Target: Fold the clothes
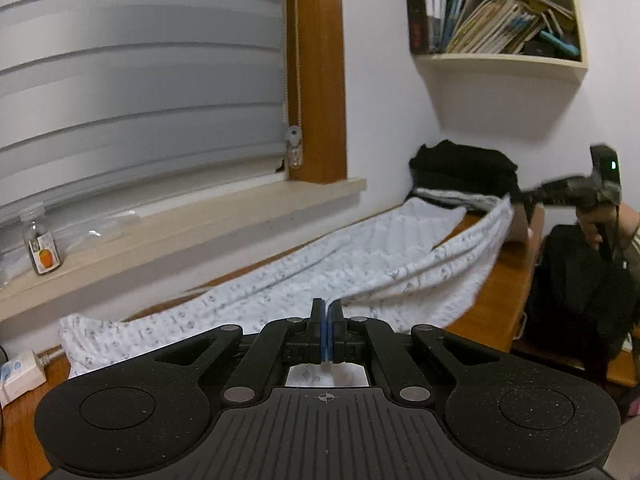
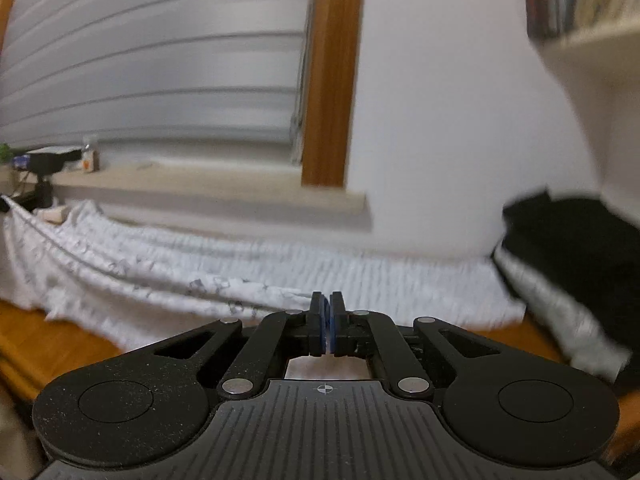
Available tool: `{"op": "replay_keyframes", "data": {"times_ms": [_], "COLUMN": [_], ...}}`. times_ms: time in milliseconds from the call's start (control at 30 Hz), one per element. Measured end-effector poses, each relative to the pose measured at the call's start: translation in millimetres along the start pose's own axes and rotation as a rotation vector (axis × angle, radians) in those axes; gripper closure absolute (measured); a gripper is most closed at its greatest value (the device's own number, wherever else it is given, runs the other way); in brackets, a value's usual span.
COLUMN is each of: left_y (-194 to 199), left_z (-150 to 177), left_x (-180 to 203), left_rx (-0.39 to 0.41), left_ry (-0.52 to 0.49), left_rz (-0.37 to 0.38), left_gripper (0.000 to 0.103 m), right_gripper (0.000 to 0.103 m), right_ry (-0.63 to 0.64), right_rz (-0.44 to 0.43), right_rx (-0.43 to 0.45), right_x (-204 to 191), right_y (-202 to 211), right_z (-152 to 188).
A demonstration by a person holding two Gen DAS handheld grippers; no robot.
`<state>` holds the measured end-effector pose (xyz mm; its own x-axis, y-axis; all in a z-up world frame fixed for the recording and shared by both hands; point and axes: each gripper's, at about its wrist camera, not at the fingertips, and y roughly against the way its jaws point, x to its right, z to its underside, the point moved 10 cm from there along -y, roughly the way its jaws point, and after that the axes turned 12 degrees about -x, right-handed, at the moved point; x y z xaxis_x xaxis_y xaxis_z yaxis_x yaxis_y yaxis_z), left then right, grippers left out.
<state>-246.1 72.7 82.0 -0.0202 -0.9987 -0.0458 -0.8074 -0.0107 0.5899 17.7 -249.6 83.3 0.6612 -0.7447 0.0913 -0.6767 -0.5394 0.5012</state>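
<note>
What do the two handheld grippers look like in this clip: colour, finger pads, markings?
Both the left gripper and right gripper are matte black plastic with scissor linkages, silver pivot pins, blue finger pads, a ribbed base and a small crosshair mark. The left view shows the right unit's green light.

**A lived-in room at home**

This looks like a bedroom or study in a home. A window with a grey blind pulled down sits in a warm wooden frame, its bead cord hanging beside it. On the pale sill stands a small jar with an orange fruit on its label. A cream wall shelf is crammed with books and leaning booklets. Below, a wooden worktop carries a white patterned garment spread along the wall and a pile of dark clothes in the corner. A white power strip lies at the worktop's left end, and a black bag sits by its right edge.
</note>
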Motion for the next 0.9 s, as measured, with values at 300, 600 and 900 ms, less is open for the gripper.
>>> {"op": "replay_keyframes", "data": {"times_ms": [300,600,900], "left_y": [-67,-79,-129], "left_z": [27,23,-6], "left_x": [-42,-29,30], "left_rx": [-0.147,-0.138,-0.169], "left_ry": [0.101,0.076,-0.032], "left_rz": [-0.035,-0.018,0.07], "left_gripper": [0.101,0.085,0.068], "right_gripper": [0.074,0.054,0.048], "right_ry": [-0.039,-0.109,-0.18], "right_rz": [0.083,0.161,0.153], "right_rx": [-0.067,-0.126,-0.161], "right_x": [3,57,87], "right_y": [-91,-52,-34], "right_z": [-16,63,115]}}
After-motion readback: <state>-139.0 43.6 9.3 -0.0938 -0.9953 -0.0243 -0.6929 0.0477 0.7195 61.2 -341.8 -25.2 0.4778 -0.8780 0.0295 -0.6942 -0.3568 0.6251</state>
